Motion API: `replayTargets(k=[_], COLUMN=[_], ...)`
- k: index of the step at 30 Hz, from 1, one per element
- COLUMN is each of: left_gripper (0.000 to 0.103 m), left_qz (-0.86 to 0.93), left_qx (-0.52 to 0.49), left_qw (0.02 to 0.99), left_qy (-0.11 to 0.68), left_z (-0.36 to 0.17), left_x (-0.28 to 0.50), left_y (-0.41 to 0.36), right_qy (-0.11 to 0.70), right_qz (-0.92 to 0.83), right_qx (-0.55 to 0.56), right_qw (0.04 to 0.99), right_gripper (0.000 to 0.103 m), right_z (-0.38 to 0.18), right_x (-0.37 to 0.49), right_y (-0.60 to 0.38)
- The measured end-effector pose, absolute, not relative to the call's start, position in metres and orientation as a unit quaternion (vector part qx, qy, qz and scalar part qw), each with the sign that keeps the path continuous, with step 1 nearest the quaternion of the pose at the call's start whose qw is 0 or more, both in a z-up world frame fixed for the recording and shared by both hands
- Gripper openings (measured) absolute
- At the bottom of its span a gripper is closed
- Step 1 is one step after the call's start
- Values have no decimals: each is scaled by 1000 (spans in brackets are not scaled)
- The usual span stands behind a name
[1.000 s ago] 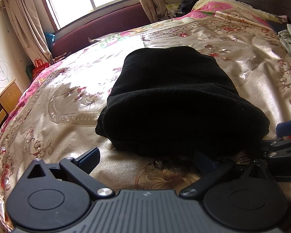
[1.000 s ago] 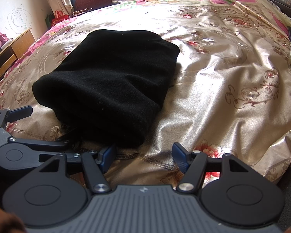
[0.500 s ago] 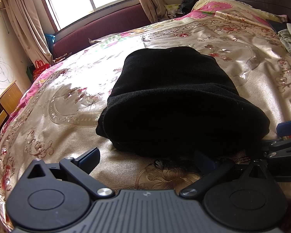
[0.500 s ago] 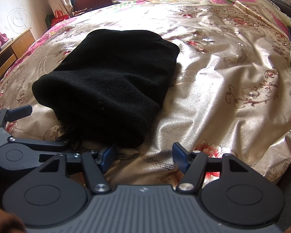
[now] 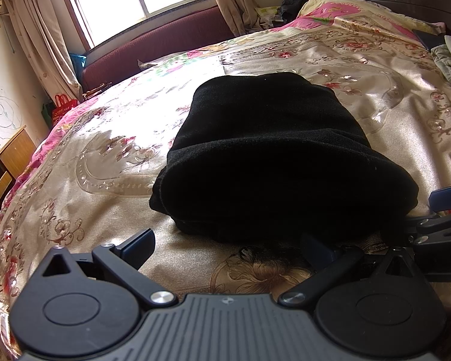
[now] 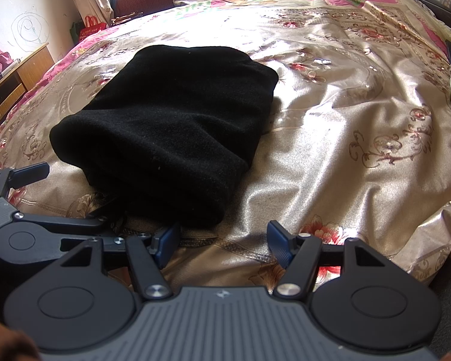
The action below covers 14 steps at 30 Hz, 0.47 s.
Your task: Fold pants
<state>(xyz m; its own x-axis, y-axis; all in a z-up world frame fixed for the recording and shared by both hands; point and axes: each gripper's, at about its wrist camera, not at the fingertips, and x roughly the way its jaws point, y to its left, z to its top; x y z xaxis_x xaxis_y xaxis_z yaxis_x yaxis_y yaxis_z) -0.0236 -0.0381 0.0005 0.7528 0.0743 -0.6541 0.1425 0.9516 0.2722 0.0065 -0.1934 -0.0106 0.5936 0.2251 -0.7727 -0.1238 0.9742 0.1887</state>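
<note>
Pants [image 5: 273,156] lie folded, a thick black bundle on the bedspread [image 6: 330,156], both grippers' fingers [image 6: 278,240] spread wide, empty.

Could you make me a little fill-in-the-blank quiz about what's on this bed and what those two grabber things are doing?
1. The folded pants are ____ in colour.
2. They lie on a floral bedspread that covers a ____.
3. The left gripper and right gripper both have their jaws ____.
4. Neither gripper is ____ the pants.

Missing words: black; bed; open; holding
</note>
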Motion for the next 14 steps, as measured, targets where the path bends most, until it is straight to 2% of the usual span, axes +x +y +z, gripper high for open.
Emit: replayTargets(k=[14], left_gripper=[103], left_qz=[-16], left_qx=[158], left_qw=[924], left_qy=[349], left_z=[1], left_x=[-24], left_y=[-38], right_qy=[440], right_qz=[98], right_qx=[57], right_qw=[891], right_gripper=[65], right_z=[-11], right_x=[7], right_y=[-193])
